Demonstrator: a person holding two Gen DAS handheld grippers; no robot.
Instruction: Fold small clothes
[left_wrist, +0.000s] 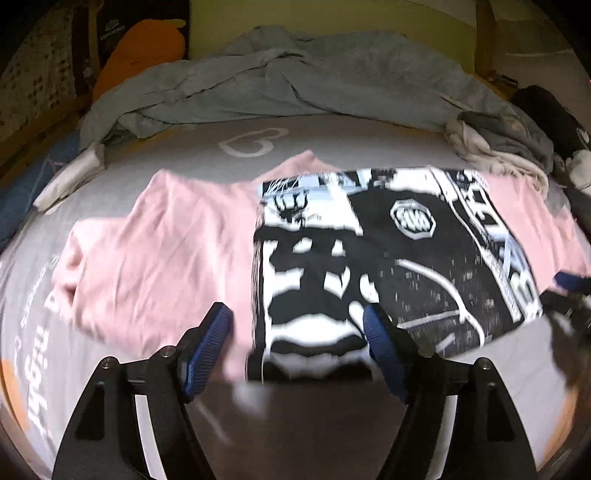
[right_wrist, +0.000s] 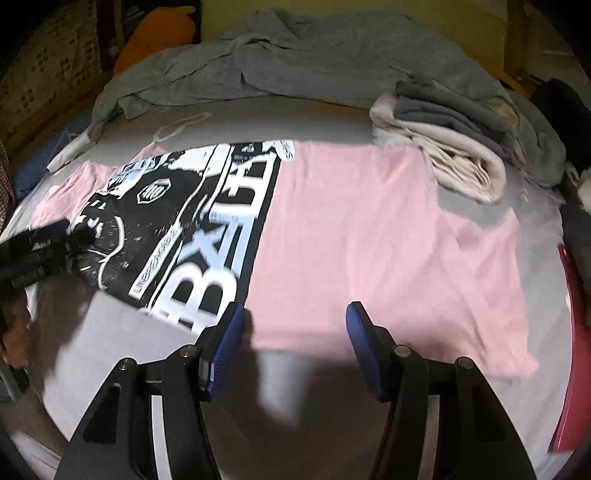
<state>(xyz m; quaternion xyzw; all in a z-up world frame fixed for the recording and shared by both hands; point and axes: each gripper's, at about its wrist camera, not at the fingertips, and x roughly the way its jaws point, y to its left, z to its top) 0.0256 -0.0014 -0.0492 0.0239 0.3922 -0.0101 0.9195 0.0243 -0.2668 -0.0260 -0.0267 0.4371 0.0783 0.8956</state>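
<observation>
A pink T-shirt (left_wrist: 166, 240) with a big black-and-white print (left_wrist: 351, 258) lies spread flat across the grey bed sheet (left_wrist: 332, 133). My left gripper (left_wrist: 297, 326) is open at the shirt's near hem, one blue pad on the pink cloth and the other on the print, with nothing pinched. In the right wrist view the pink T-shirt (right_wrist: 369, 221) fills the middle. My right gripper (right_wrist: 295, 321) is open over its near hem beside the print (right_wrist: 184, 221). The left gripper (right_wrist: 55, 236) shows blurred at the left edge there. The right gripper (left_wrist: 569, 284) shows at the right edge of the left wrist view.
A crumpled grey blanket (left_wrist: 277, 74) lies along the back of the bed. A folded pile of grey and cream clothes (right_wrist: 443, 147) sits at the shirt's far right corner. An orange plush (left_wrist: 144, 48) is at the back left, and a red flat object (right_wrist: 572, 332) at the right edge.
</observation>
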